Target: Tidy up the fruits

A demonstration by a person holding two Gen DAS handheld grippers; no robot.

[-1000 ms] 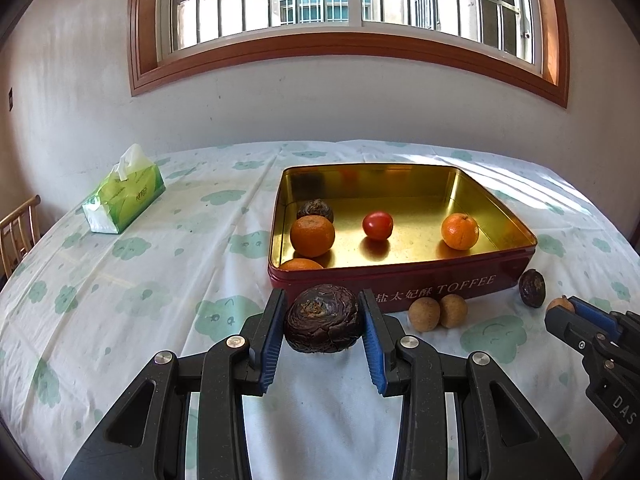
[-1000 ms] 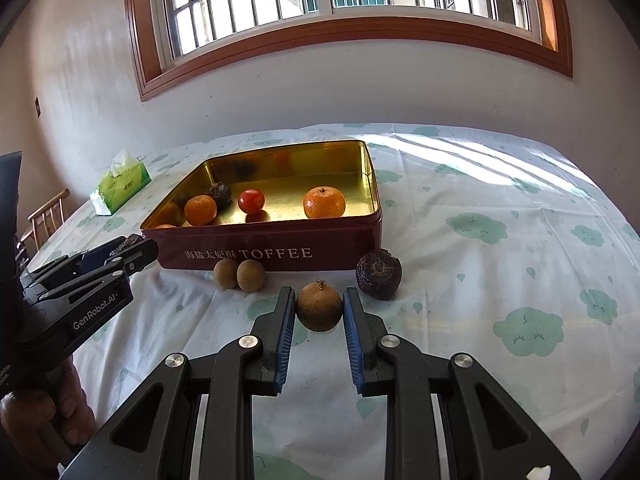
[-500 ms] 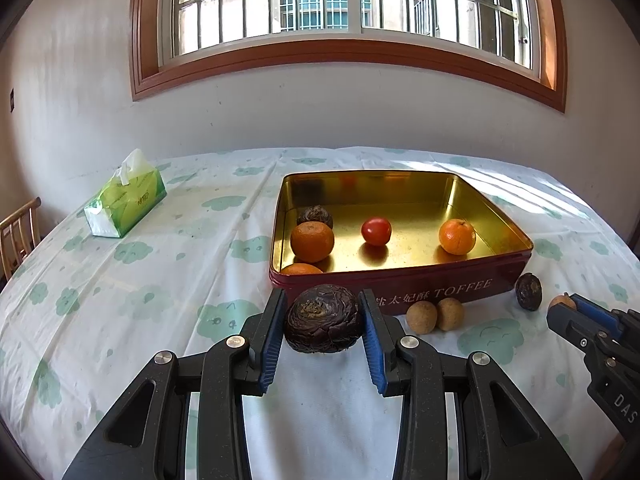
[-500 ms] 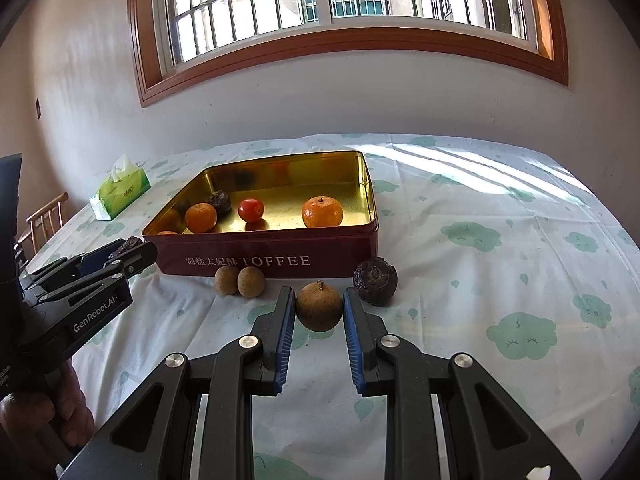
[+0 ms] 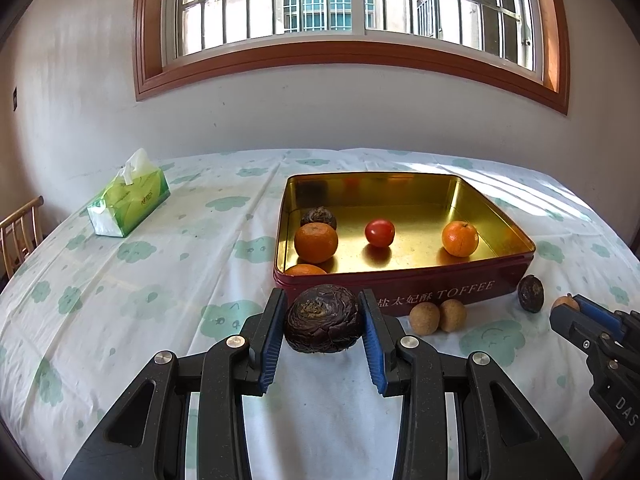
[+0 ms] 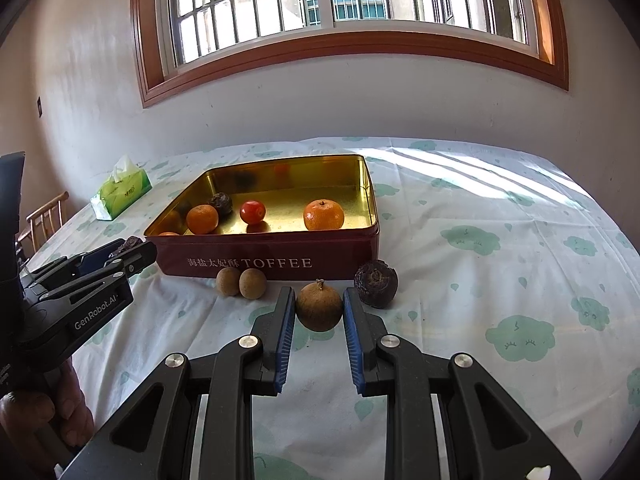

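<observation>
A red toffee tin [image 5: 400, 292] [image 6: 280, 254] with a gold inside holds oranges [image 5: 316, 242], a red tomato [image 5: 379, 233] and a dark wrinkled fruit [image 5: 319, 217]. My left gripper [image 5: 323, 326] is shut on a large dark wrinkled fruit [image 5: 323, 319], held above the cloth in front of the tin. My right gripper [image 6: 319, 312] is shut on a brown round fruit [image 6: 319, 307] in front of the tin. Two small brown fruits [image 6: 242, 281] and another dark fruit [image 6: 376, 278] lie by the tin's front wall.
A green tissue pack [image 5: 128, 200] lies at the far left of the table. A wooden chair [image 5: 18, 236] stands at the left edge. A wall with a barred window is behind the table. The cloth [image 6: 500, 248] has a cloud print.
Both grippers have risen and tilted slightly with their fruits still held; the tin and loose fruits sit lower in both views. Nothing was let go.
</observation>
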